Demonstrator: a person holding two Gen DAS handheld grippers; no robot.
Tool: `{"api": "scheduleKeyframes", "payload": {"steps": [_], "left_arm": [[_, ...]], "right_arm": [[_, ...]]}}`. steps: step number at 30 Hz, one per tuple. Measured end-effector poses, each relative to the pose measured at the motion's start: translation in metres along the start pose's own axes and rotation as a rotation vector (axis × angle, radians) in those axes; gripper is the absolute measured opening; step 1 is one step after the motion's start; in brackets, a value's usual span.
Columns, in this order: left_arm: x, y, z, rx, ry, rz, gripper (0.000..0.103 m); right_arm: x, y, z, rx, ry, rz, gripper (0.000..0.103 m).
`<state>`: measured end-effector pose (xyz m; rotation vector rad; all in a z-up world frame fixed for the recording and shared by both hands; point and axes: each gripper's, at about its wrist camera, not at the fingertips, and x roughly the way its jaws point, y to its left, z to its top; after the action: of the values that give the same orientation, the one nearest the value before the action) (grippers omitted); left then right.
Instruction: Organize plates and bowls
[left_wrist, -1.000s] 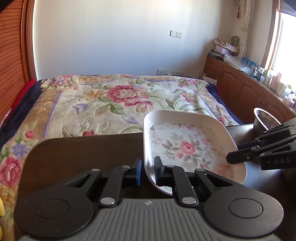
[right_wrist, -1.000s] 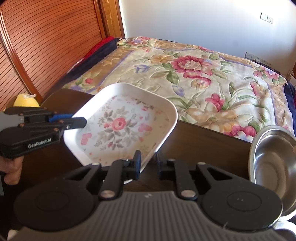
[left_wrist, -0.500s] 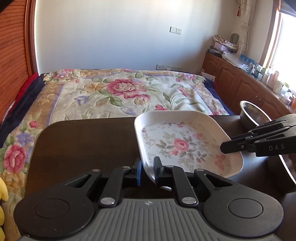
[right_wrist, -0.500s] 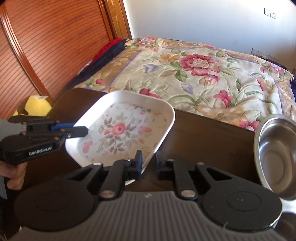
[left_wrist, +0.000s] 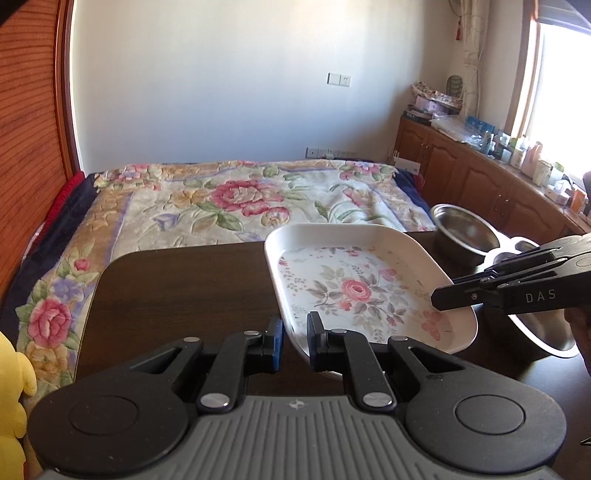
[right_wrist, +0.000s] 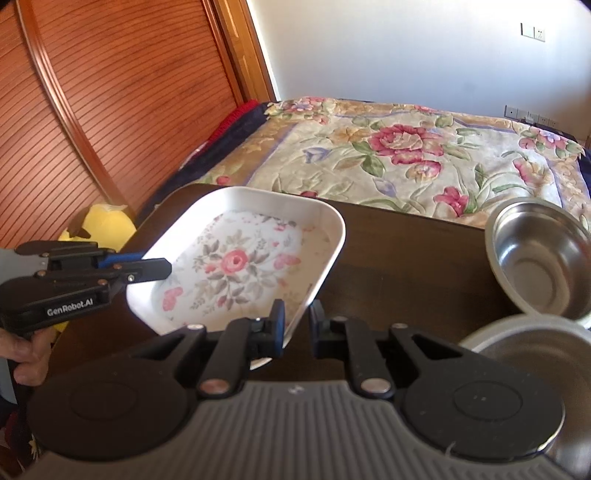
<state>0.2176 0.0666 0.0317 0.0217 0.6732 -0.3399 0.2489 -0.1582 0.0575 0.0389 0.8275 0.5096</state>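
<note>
Left wrist view: left gripper (left_wrist: 295, 338) jaws clamp the plate (left_wrist: 365, 291) rim, carried above the surface (left_wrist: 184, 284).
Right wrist view: right gripper (right_wrist: 297, 325) jaws clamp the opposite rim; next, probably lower it level near the bowls (right_wrist: 539, 262).

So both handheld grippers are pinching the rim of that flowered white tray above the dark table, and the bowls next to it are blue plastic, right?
Not quite: the bowls are shiny steel, as the right wrist view shows. The rest holds: the left gripper and right gripper both pinch the flowered tray's rim above the table.
</note>
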Motion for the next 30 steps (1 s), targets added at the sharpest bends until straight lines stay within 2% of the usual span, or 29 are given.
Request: {"api": "scheduleKeyframes", "payload": {"steps": [6,19,30], "left_arm": [[-0.021,-0.014,-0.01,0.009,-0.008,-0.01,0.016],[-0.058,-0.04,-0.038,0.031,-0.015,-0.006,0.016],[-0.088,-0.052,-0.05,0.035,-0.04,-0.007,0.016]], "right_arm": [[-0.026,0.003,-0.01,-0.008,-0.038,0.003,0.016],[-0.05,0.008,-0.043,-0.003,-0.054,0.019,0.016],[-0.076,0.01,-0.057,-0.013,-0.087,0.042,0.016]]}}
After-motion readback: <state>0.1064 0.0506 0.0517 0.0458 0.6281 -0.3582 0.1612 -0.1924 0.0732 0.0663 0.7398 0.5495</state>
